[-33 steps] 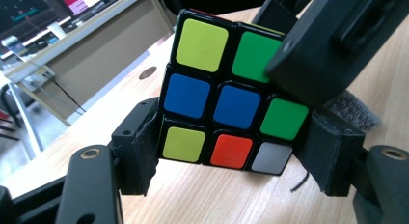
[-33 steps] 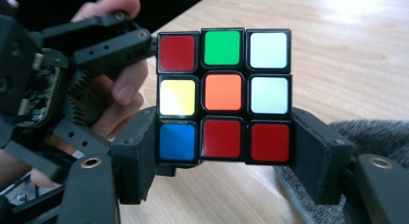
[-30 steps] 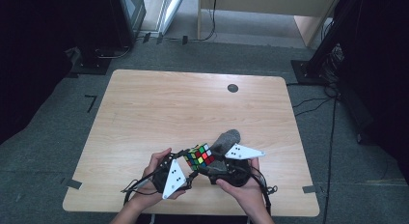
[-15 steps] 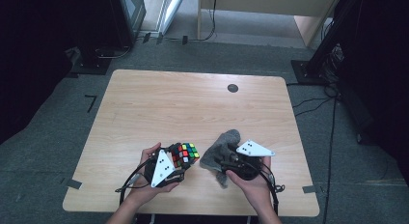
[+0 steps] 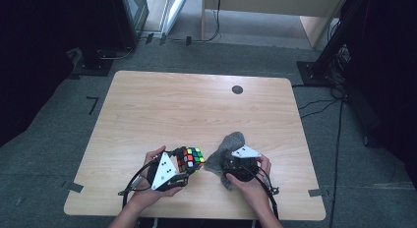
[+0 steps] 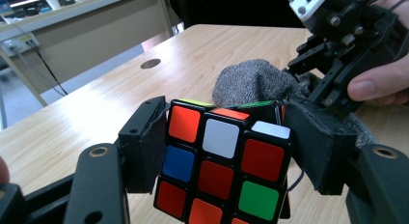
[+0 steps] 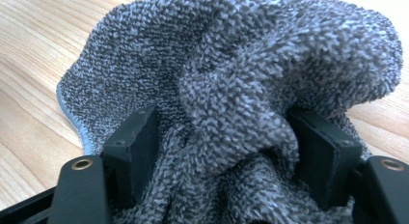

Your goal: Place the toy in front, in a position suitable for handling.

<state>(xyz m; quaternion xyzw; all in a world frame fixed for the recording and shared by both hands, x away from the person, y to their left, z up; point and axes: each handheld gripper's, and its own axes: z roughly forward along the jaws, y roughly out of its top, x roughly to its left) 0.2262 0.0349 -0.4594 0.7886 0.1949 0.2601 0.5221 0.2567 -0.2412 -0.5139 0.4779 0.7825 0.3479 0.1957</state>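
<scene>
**Cube clamped for wiping**

The left gripper (image 5: 183,165) clamps the puzzle cube (image 6: 219,159) above the table's (image 5: 196,105) near edge, faces exposed. The right gripper (image 7: 226,151) grips the bunched grey cloth (image 7: 241,69) (jaws just widening) beside it, presumably for wiping.

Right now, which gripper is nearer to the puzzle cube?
Left. The left gripper clamps the puzzle cube between its jaws; the right gripper sits beside it, jaws around the grey cloth.
</scene>
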